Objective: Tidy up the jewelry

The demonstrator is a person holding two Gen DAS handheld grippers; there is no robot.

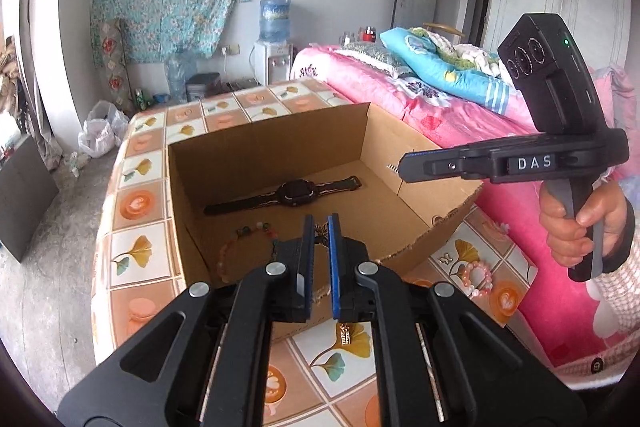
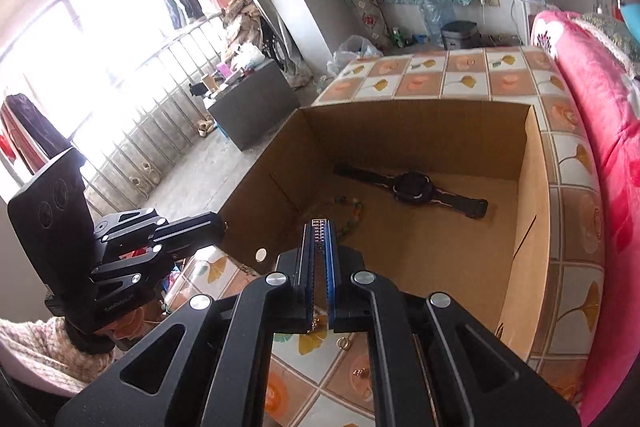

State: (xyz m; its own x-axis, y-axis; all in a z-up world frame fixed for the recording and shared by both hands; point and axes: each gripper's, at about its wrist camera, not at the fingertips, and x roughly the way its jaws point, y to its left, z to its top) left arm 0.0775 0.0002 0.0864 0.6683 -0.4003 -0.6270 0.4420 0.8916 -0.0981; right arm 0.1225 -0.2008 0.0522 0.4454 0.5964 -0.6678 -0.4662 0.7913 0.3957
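Note:
An open cardboard box (image 1: pixel 272 131) (image 2: pixel 400 119) stands on the tiled table (image 1: pixel 140 207). In it lie a black watch (image 1: pixel 298 191) (image 2: pixel 412 187) and a coloured bead bracelet (image 1: pixel 240 251) (image 2: pixel 352 215). My left gripper (image 1: pixel 320 221) (image 2: pixel 220 227) hangs above the box's near edge, shut on a thin gold necklace. Its pendant (image 1: pixel 346 337) dangles under the fingers. My right gripper (image 2: pixel 321 227) (image 1: pixel 402 167) hovers over the box's right side, shut, with a bit of gold chain (image 2: pixel 316 323) hanging beneath it. On the table lie a pink bead bracelet (image 1: pixel 476 279), a butterfly charm (image 1: pixel 444 259), a ring (image 2: pixel 343 342) and a small earring (image 2: pixel 360 371).
A bed with a pink blanket (image 1: pixel 440 115) runs along the table's right side. A person's hand (image 1: pixel 580 227) holds the right gripper's handle. Bare floor (image 1: pixel 48 267) lies to the left, with a plastic bag (image 1: pixel 100 133) and a water dispenser (image 1: pixel 274 59) by the far wall.

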